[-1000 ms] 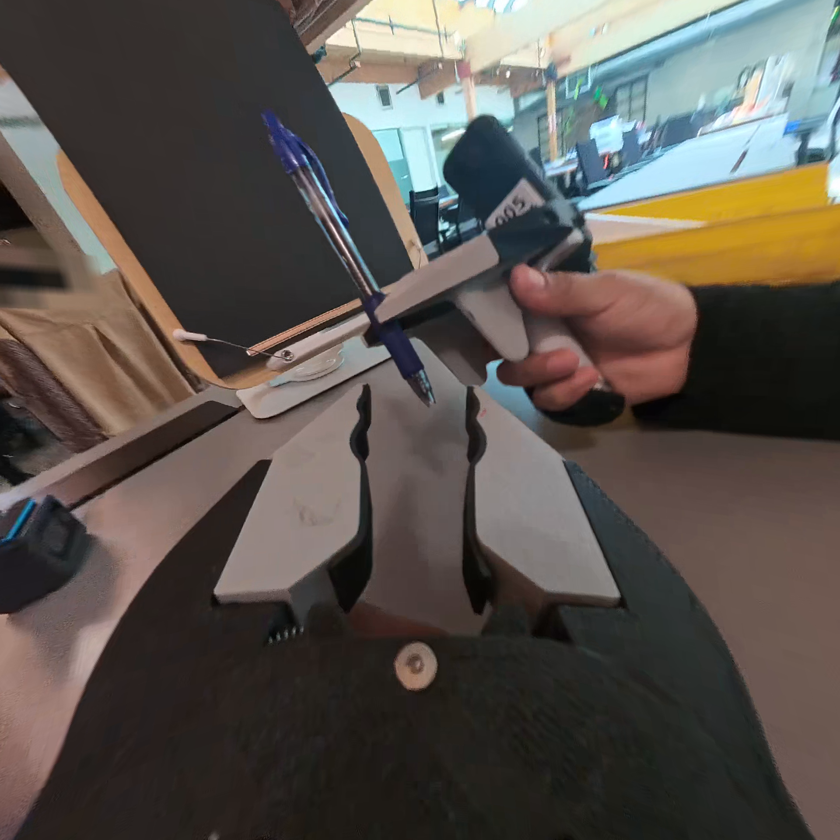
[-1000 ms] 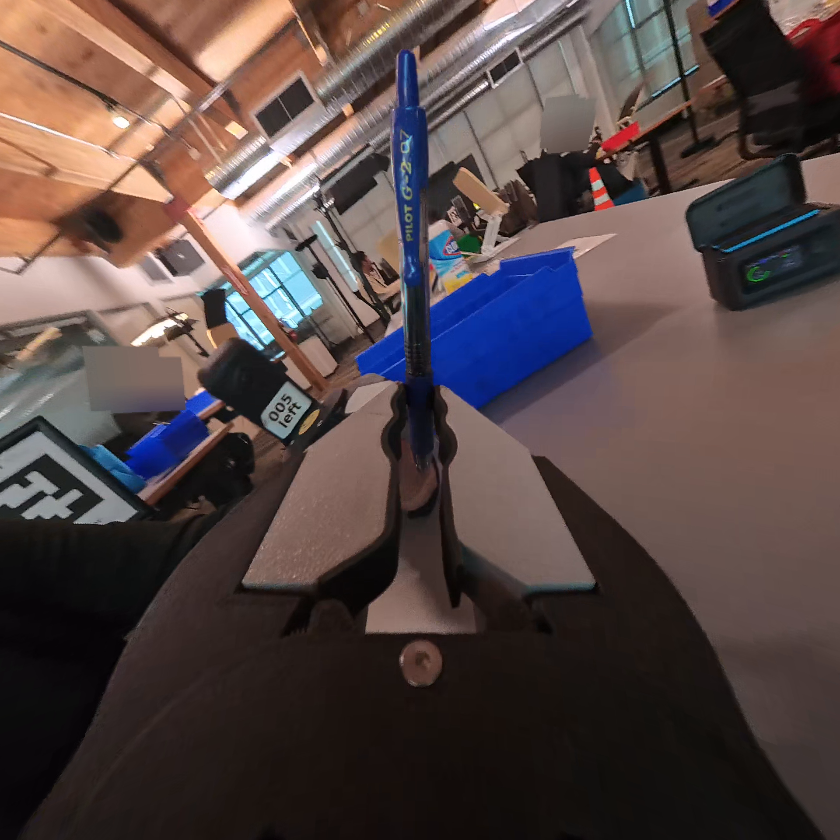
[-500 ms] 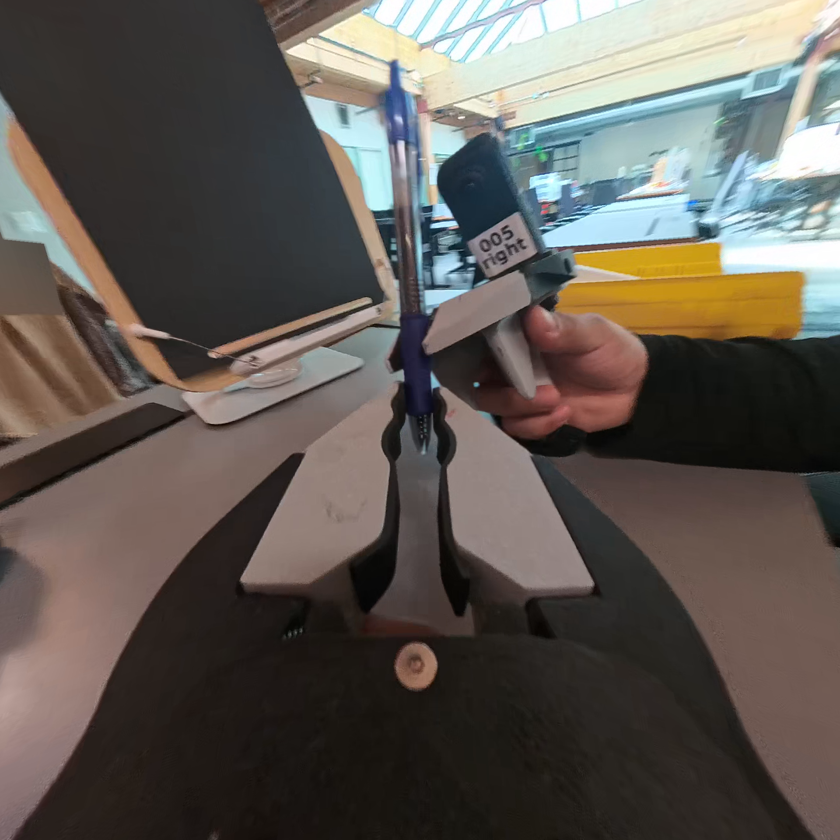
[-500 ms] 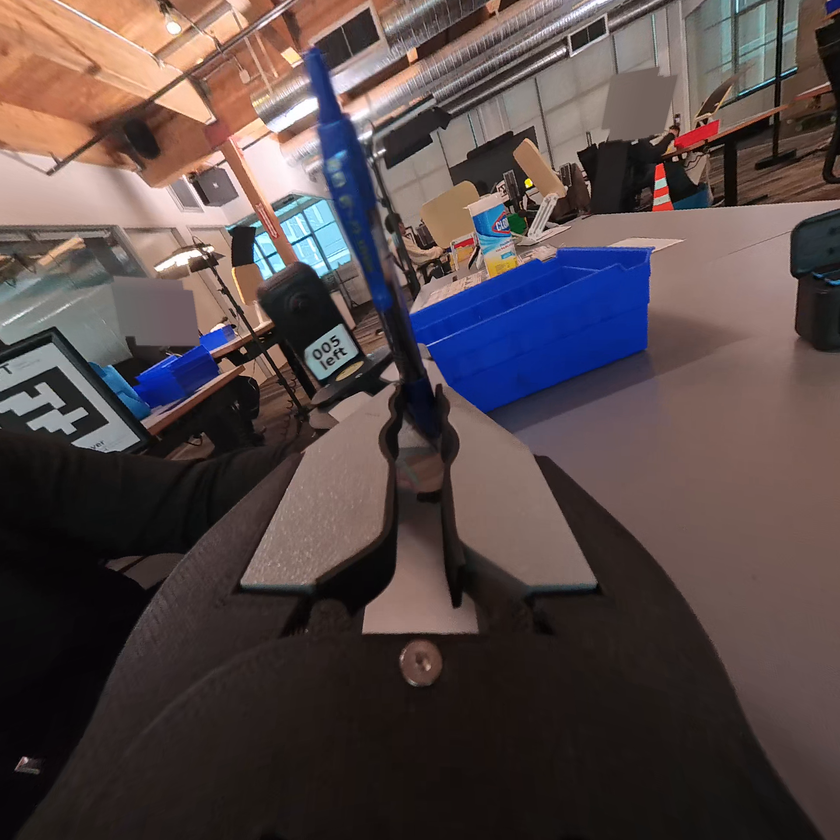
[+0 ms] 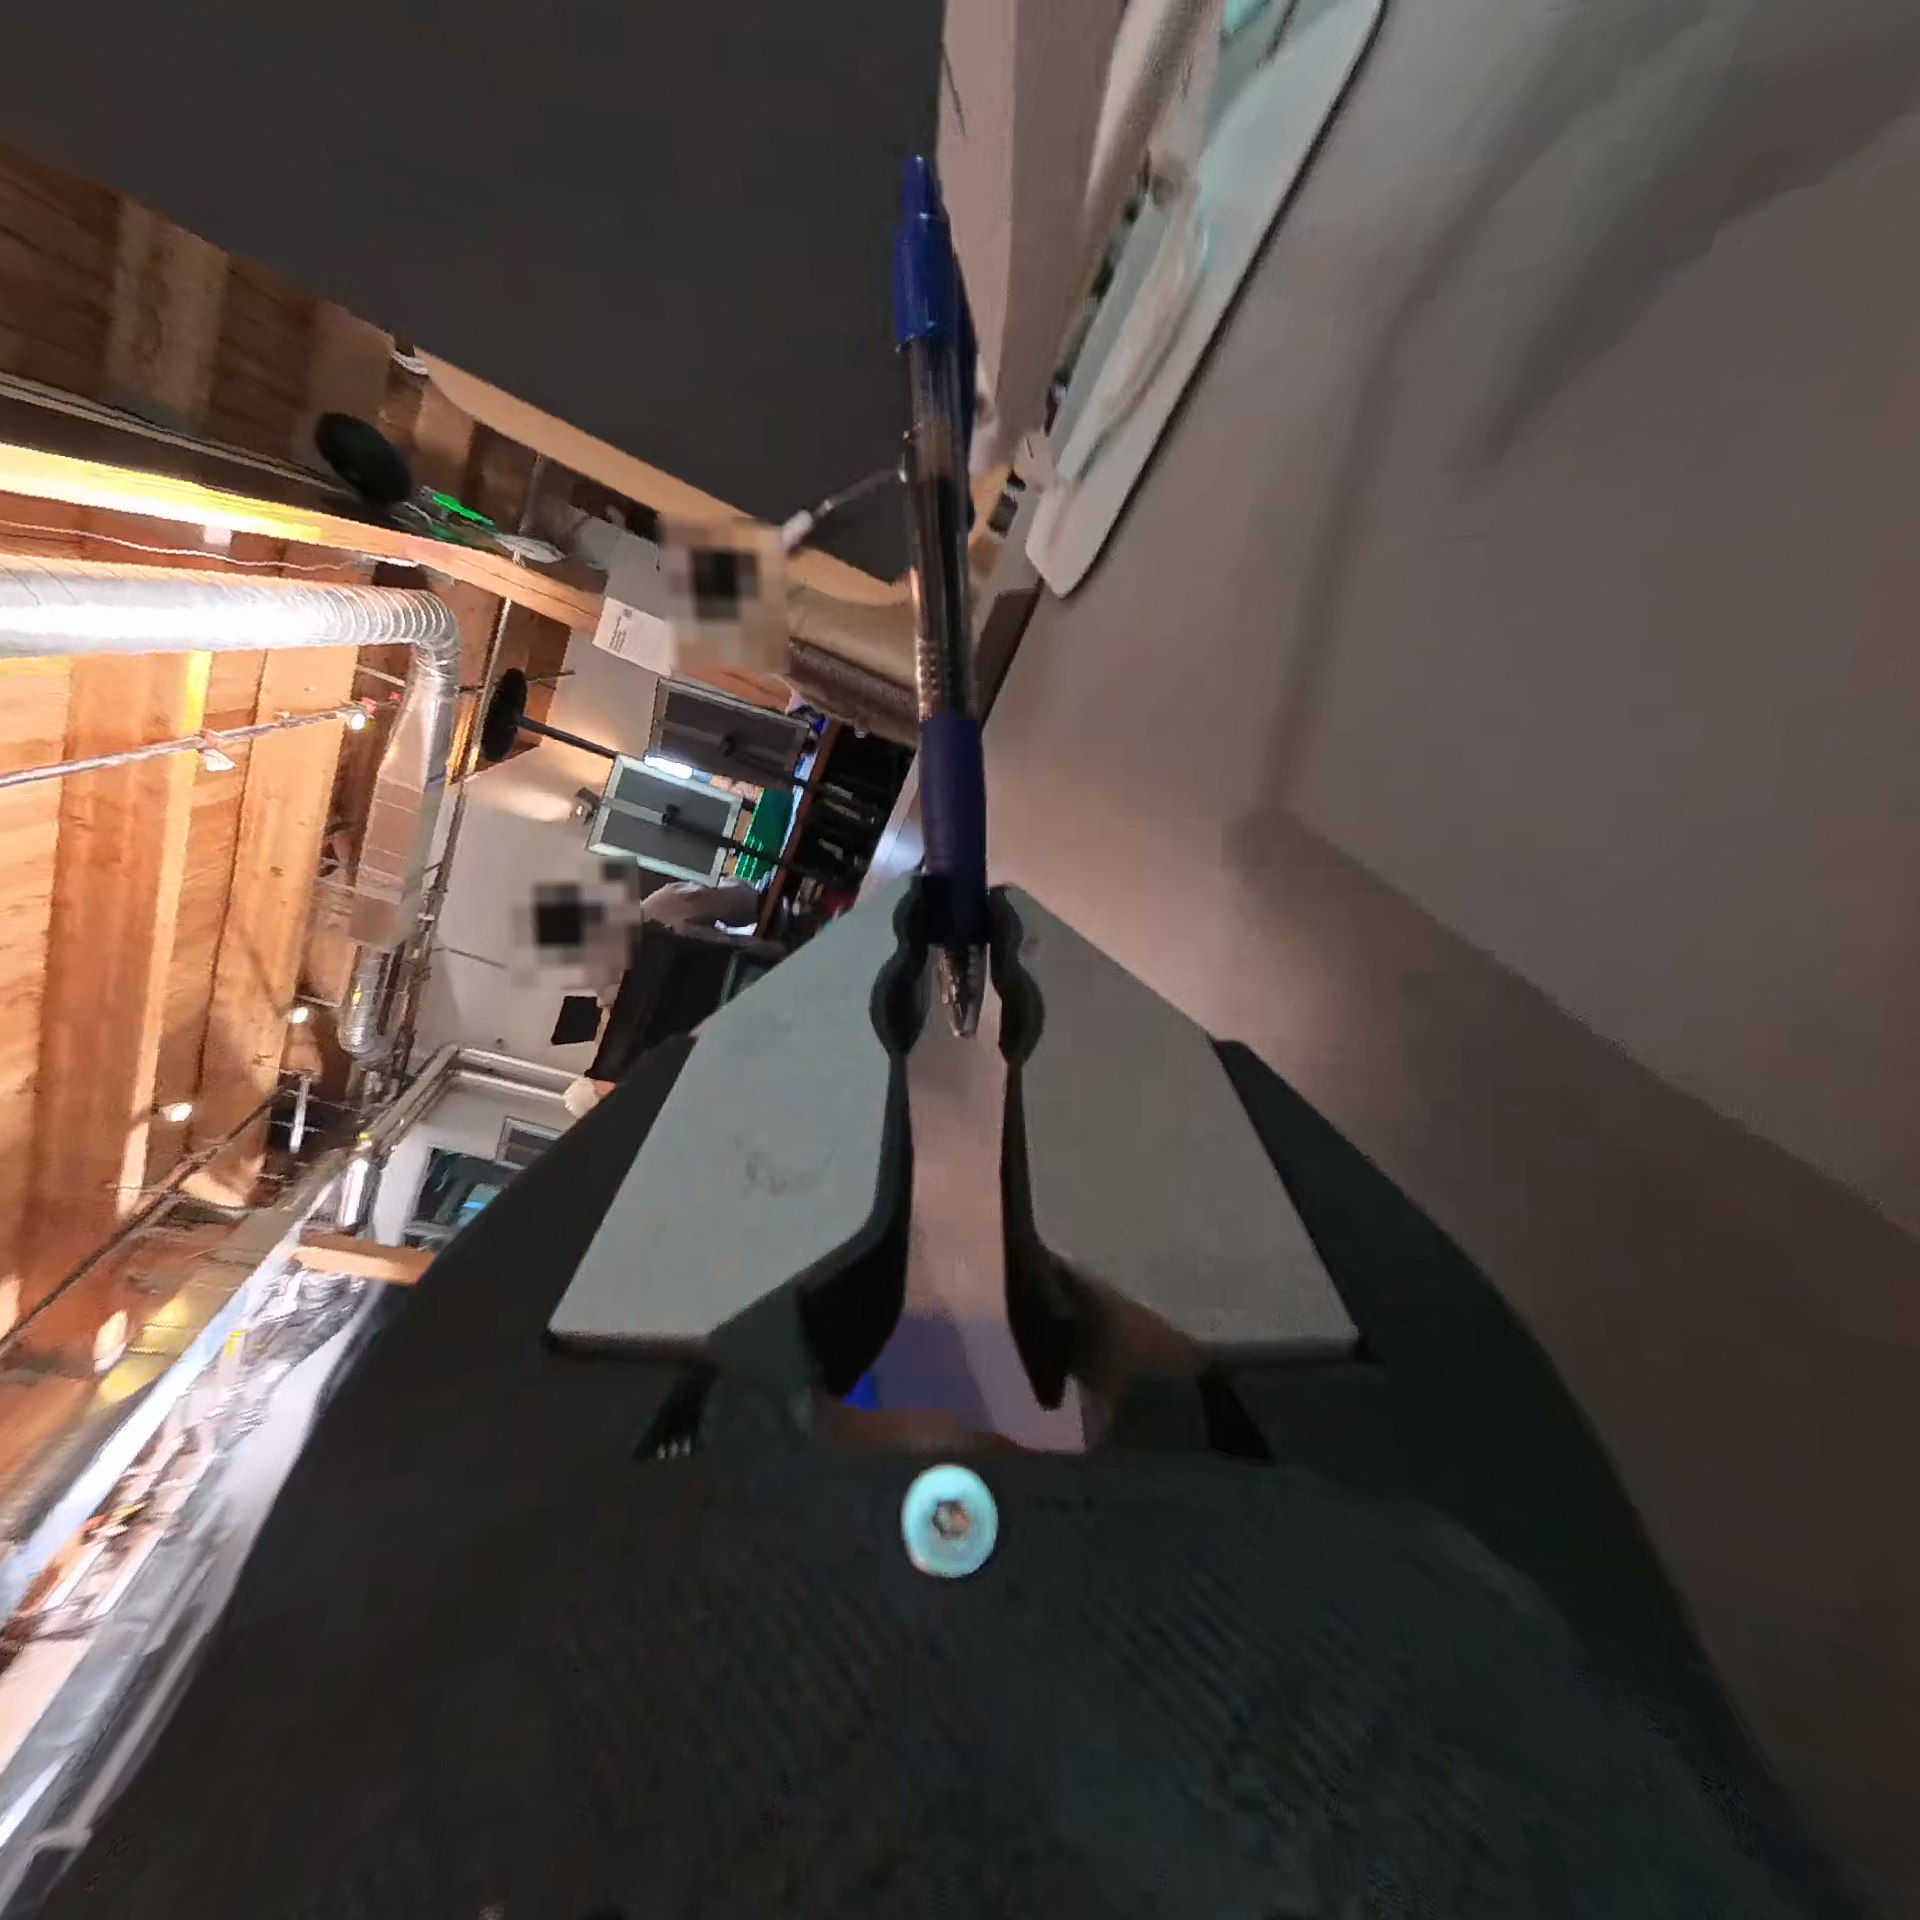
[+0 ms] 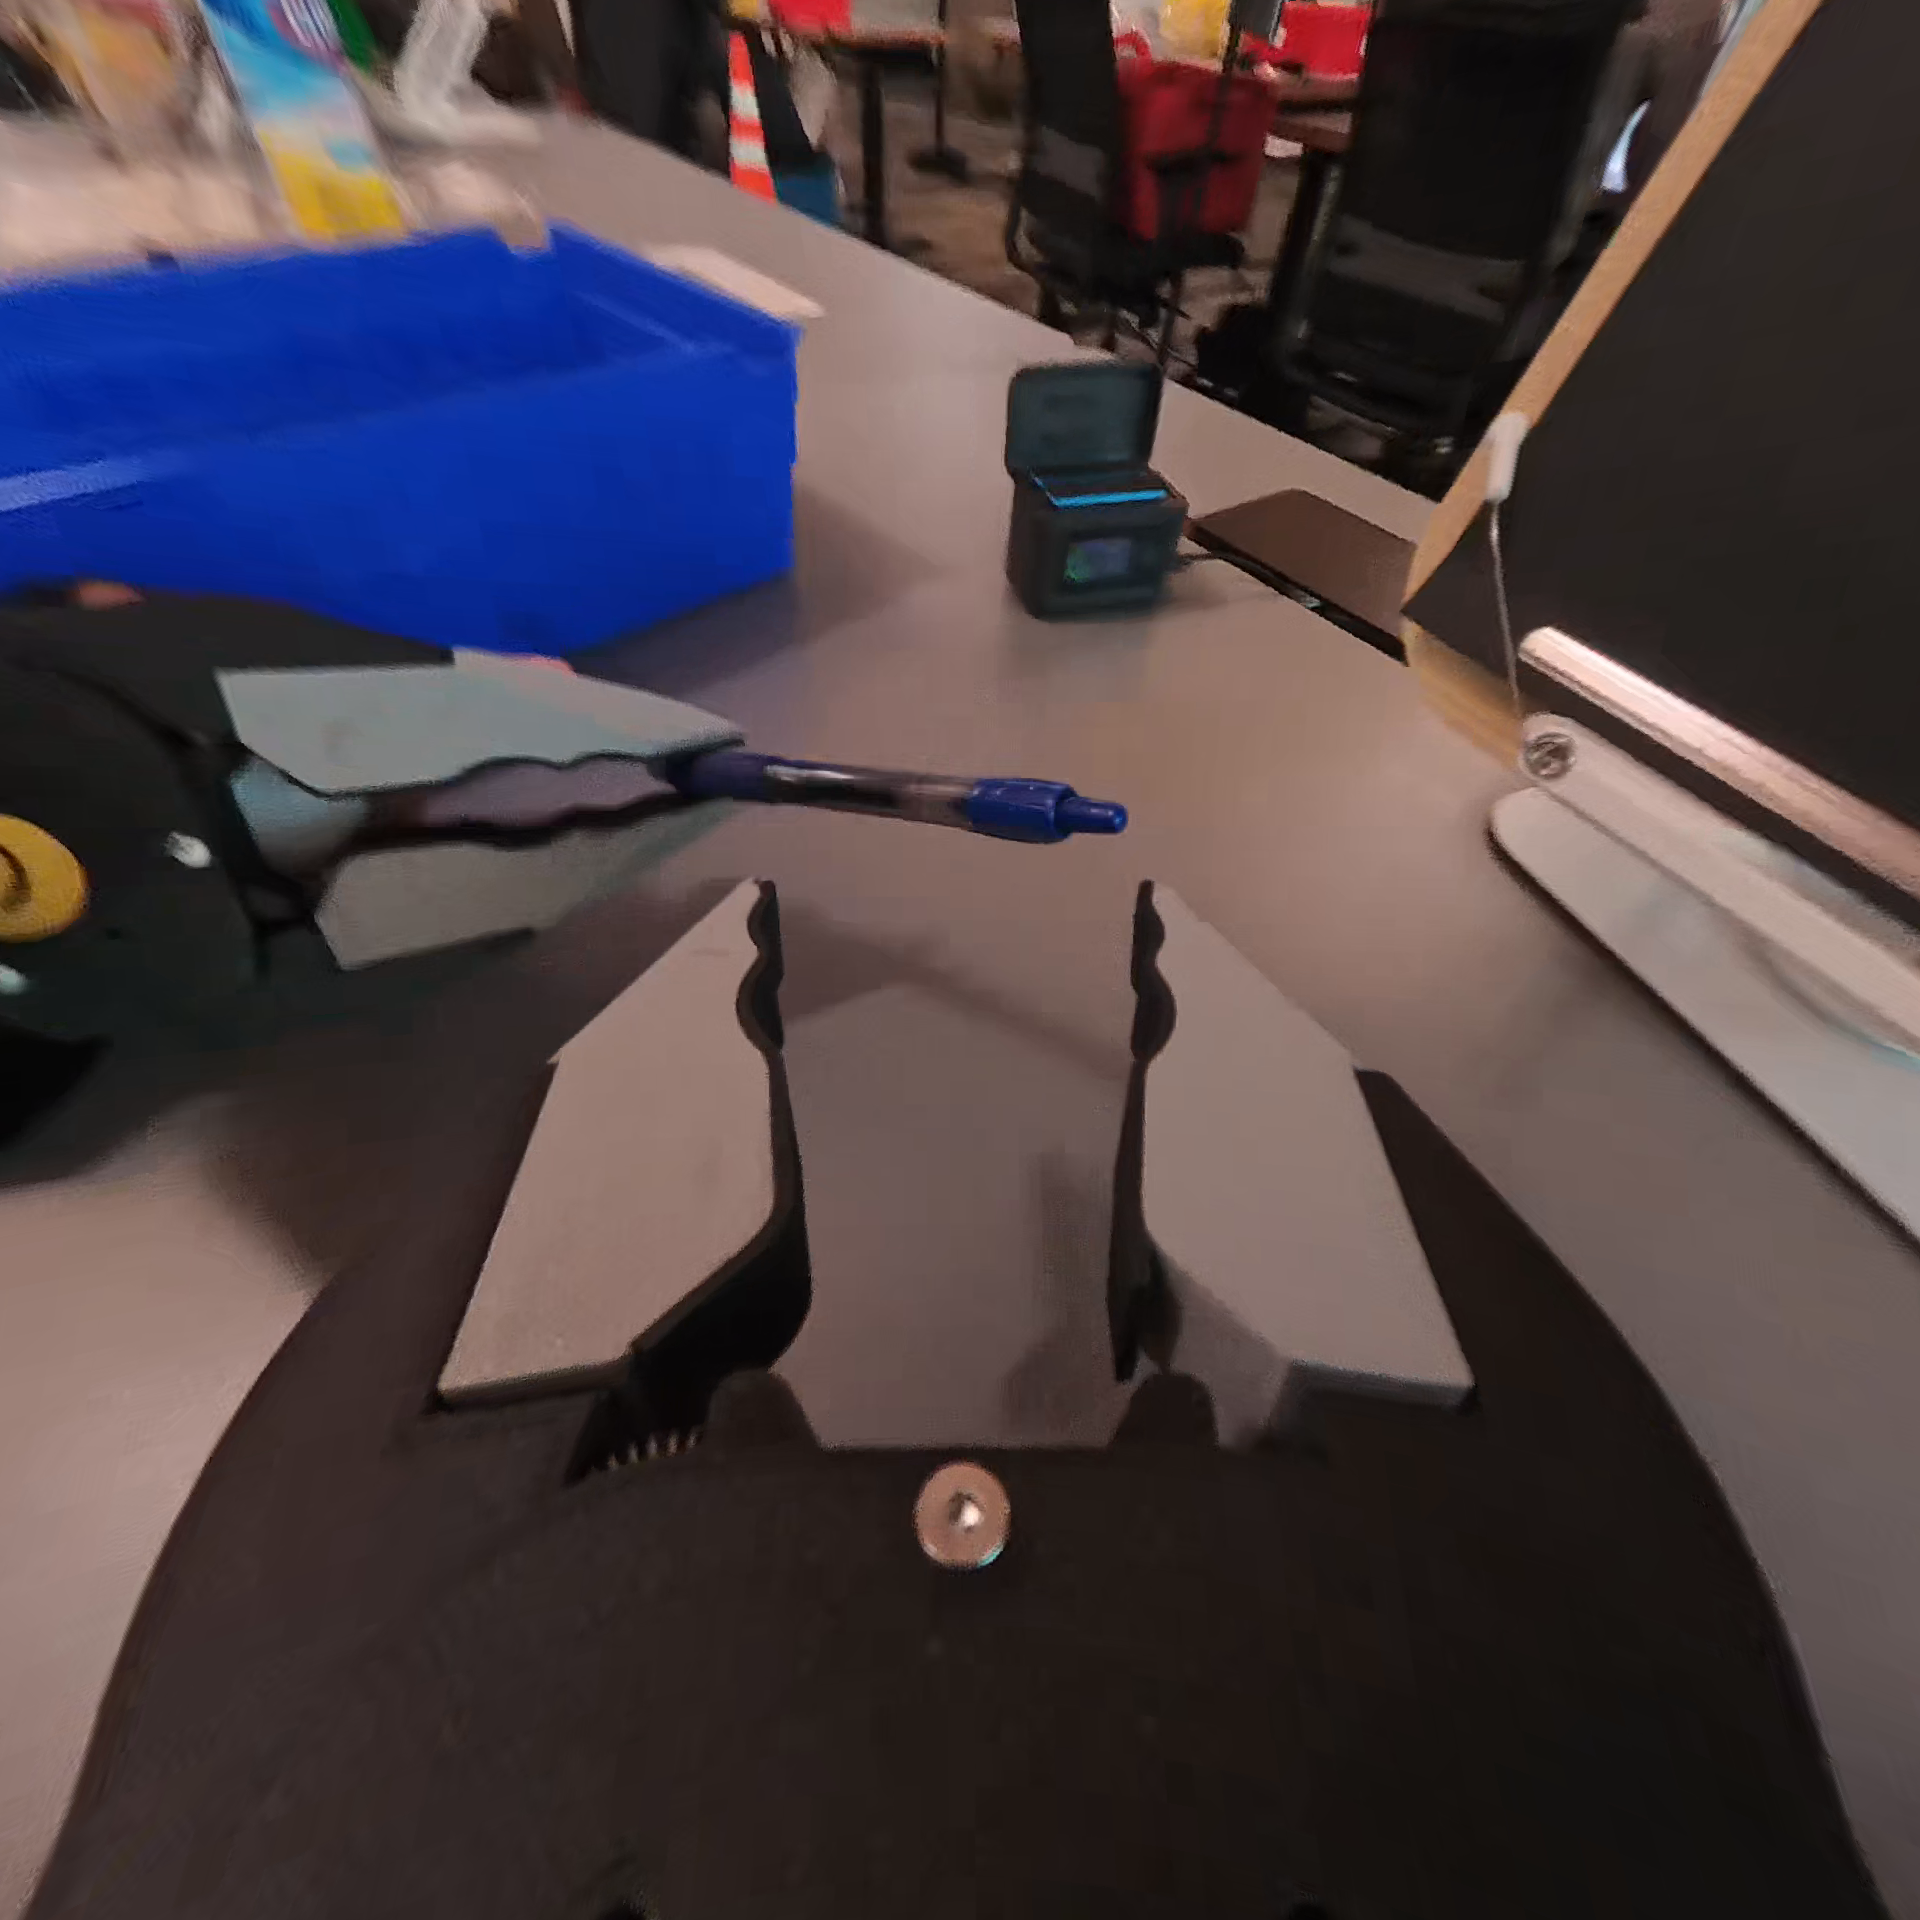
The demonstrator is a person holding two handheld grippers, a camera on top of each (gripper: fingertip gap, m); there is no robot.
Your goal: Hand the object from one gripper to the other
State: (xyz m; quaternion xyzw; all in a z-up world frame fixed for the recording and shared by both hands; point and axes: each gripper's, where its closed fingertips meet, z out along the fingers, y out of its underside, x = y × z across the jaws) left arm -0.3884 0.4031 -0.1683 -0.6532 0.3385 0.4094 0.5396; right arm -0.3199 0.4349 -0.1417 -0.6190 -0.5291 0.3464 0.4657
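Two grippers: left gripper clamps pen near tip; right gripper gapes, empty
Advice: withdraw right straight back (avoid clipping the pen's far end)

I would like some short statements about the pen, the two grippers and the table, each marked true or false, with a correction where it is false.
1. The left gripper is shut on the blue pen. True.
2. The right gripper also grips the pen. False: its jaws stand wide apart with nothing between them.
3. The pen is gripped near its writing tip. True.
4. The pen lies inside the blue bin. False: it sticks out of the left gripper, above the table.
5. The small dark case on the table has its lid closed. False: the lid stands open.
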